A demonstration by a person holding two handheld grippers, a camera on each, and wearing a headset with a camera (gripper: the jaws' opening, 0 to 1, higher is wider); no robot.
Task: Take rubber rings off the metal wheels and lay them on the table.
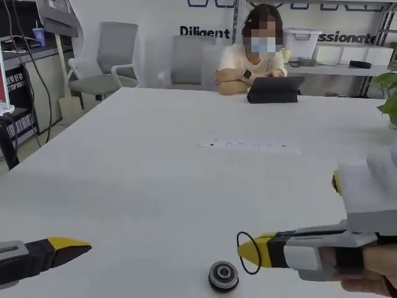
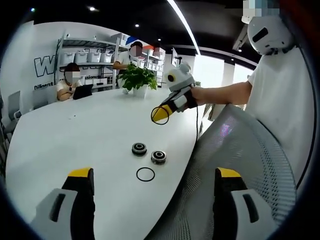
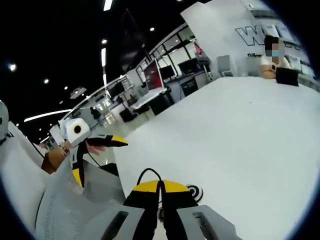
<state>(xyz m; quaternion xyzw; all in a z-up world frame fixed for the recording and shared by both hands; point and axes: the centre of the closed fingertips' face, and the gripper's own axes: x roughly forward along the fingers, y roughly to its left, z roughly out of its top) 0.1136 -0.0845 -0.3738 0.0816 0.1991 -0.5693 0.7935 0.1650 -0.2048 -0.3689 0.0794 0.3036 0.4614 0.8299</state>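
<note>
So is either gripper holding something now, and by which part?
The right gripper pinches a black rubber ring at one spot on its band; the left gripper holds nothing.

Right gripper (image 1: 253,251) jaws pinched together, left gripper (image 1: 69,246) jaws spread wide

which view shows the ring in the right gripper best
Head view: the rubber ring shows as a whole loop in the right gripper, jaws shut. The left gripper view shows it small and far; the right gripper view, just an arc above the jaws.
</note>
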